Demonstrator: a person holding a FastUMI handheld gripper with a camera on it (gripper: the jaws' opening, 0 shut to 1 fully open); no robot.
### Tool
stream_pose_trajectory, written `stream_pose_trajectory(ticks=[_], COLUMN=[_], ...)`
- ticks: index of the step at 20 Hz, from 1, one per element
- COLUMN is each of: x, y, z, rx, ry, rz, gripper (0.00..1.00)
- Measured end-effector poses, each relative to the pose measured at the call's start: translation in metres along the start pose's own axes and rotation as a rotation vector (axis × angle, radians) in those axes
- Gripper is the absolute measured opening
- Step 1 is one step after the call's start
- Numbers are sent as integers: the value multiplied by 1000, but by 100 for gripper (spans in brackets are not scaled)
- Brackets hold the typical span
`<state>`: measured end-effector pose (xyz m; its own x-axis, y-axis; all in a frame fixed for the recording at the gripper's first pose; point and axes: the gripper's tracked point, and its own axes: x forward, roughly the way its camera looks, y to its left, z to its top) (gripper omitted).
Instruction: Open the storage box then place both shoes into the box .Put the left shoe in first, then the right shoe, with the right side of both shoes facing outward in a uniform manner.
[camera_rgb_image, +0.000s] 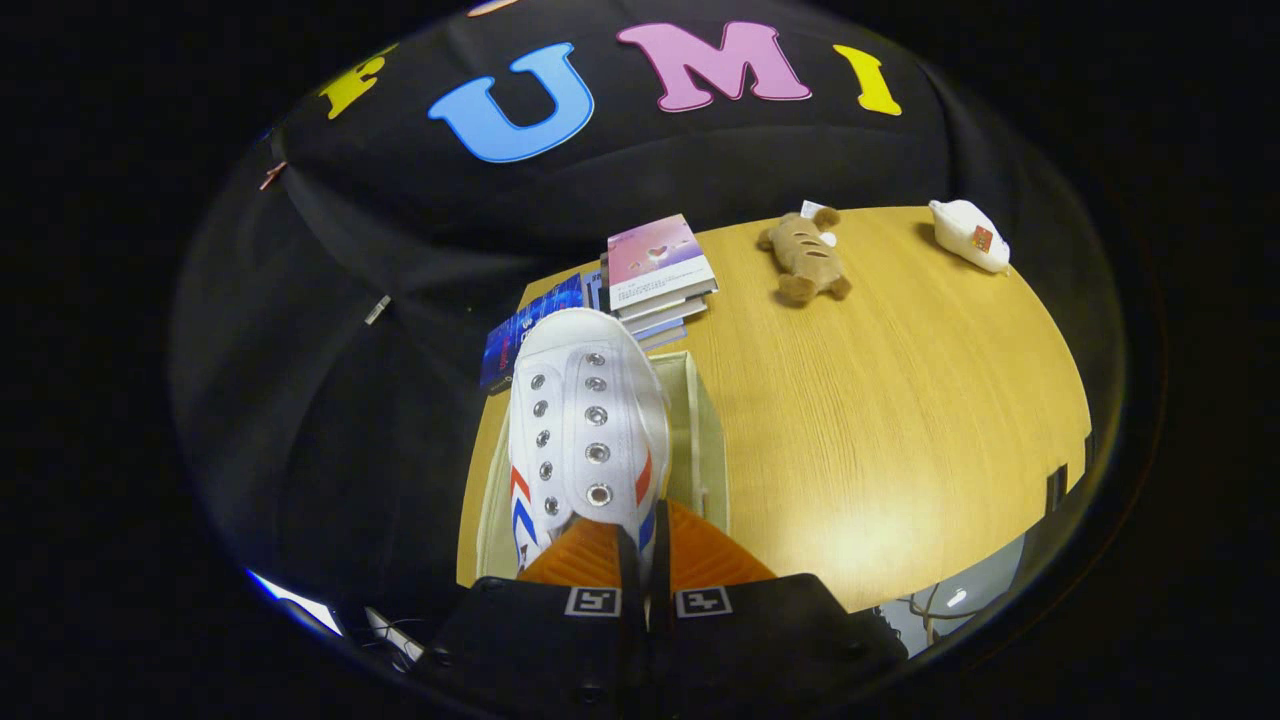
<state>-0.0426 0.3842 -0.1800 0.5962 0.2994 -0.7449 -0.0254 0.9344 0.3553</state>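
The gripper (645, 560) has its two fingers (585, 560) drawn almost together, with only a thin slit between them, and they pinch the near edge of a white shoe (585, 420). The shoe points away from the fingers, toe at the far end, with two rows of metal eyelets along its top and red and blue chevron stripes on its sides. It hangs over an open storage box (700, 440), a pale cream bin whose rim and right inner wall show just beside and beneath the shoe; whether the sole touches the box floor cannot be told.

The box stands at the left end of a light wooden table (900, 420). Just beyond the toe of the shoe lies a stack of books (660, 270), the top one with a pink and white cover, and to its left a dark blue book (530, 335) lies at the table's edge. Farther right, near the far edge, a brown plush toy (808, 258) lies on its back, and well apart to the right of it rests a small white object (970, 235). Black cloth hangs behind the table and falls away on the left.
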Motion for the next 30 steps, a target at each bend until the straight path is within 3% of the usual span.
stream_pose_trajectory(ticks=[6, 8, 9, 12, 16, 23, 30], x=[25, 25, 21, 3, -26, -82, -159], y=[4, 4, 9, 13, 3, -67, -177], z=[-15, -21, -23, -6, 14, 83, 173], rx=[-12, -18, -5, -72, -160, -245, -328], ry=[25, 38, 40, -24, -90, -291, -537], rz=[-60, -61, -40, 9, 38, 22, 3], gripper=[5, 11, 19, 71, 97, 99, 99])
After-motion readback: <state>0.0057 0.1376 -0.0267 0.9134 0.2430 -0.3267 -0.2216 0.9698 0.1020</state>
